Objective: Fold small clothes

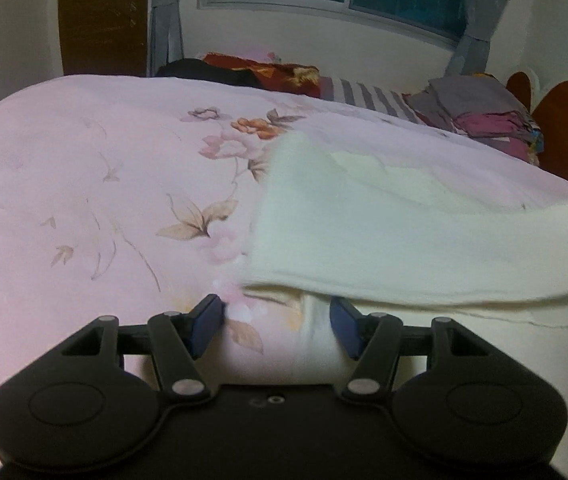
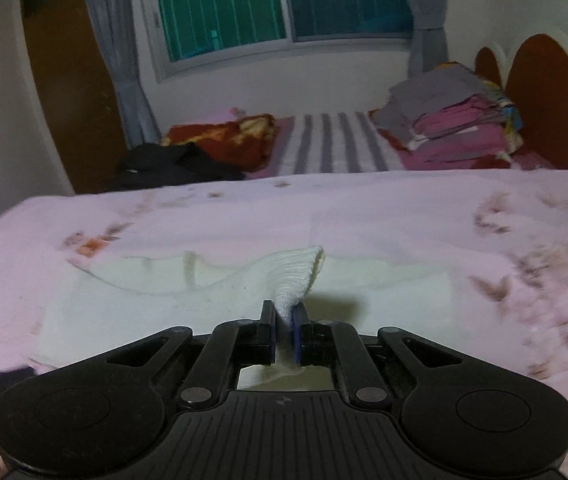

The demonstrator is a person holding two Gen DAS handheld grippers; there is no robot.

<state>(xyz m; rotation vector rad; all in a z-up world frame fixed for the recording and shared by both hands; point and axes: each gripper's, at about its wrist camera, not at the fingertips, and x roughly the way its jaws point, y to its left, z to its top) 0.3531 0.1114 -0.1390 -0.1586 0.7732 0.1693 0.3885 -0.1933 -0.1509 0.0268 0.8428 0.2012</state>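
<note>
On the pink floral bed [image 1: 84,168], the cream garment [image 1: 403,216] lies flat, a folded stack [image 2: 455,120] at two o'clock and a dark heap [image 2: 172,164] at ten. The right gripper [image 2: 284,332] has its jaws clamped on a raised fold; the left gripper [image 1: 276,320] has its jaws apart at the garment's near edge. No writing is readable.
</note>
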